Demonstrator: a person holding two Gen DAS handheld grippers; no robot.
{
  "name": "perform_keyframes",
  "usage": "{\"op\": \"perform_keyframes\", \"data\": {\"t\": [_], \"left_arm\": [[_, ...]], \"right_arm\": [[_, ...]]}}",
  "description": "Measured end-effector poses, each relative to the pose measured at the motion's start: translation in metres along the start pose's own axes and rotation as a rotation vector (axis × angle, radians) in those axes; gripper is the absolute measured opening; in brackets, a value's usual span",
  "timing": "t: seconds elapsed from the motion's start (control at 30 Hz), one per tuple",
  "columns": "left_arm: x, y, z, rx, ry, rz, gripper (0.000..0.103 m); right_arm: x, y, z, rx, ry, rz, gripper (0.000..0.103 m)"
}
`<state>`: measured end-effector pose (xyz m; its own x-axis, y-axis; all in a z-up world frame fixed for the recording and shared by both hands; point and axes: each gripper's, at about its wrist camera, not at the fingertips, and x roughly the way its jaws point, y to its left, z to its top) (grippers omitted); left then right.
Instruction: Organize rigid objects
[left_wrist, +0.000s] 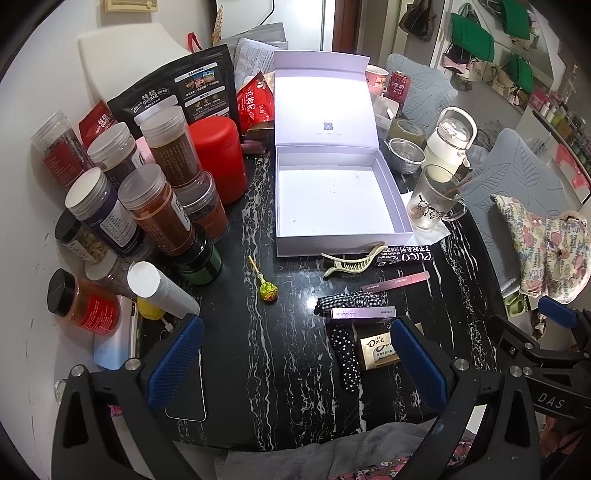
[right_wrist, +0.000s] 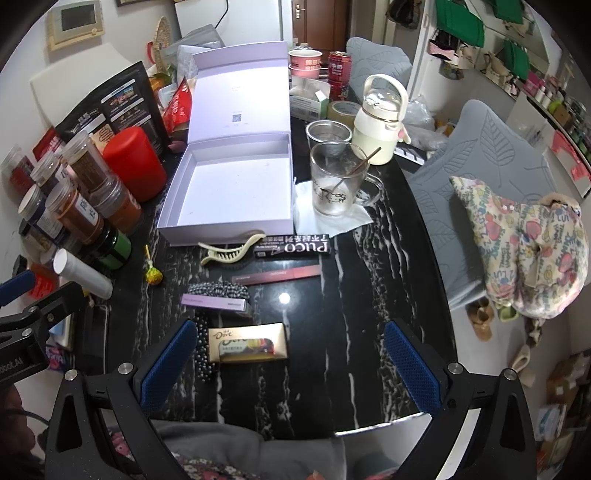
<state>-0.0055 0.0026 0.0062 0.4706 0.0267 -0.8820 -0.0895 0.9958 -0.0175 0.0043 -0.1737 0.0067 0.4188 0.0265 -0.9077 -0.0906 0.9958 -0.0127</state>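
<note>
An open white box lies empty on the black marble table. In front of it lie a cream hair claw, a black PUCO box, a slim red-brown box, a lilac box, a Dove chocolate and a lollipop. My left gripper and my right gripper are both open and empty, above the table's near edge.
Several spice jars and a red canister crowd the left. A glass mug, a white bottle and a metal cup stand right of the box. A phone lies near-left.
</note>
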Motion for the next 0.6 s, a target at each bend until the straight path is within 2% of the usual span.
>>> {"op": "perform_keyframes", "data": {"t": [0.6], "left_arm": [[-0.0030,-0.0042,-0.0004,0.021,-0.004,-0.001,0.103]], "right_arm": [[-0.0024,-0.0005,-0.0016,0.000,-0.004,0.000,0.103]]}}
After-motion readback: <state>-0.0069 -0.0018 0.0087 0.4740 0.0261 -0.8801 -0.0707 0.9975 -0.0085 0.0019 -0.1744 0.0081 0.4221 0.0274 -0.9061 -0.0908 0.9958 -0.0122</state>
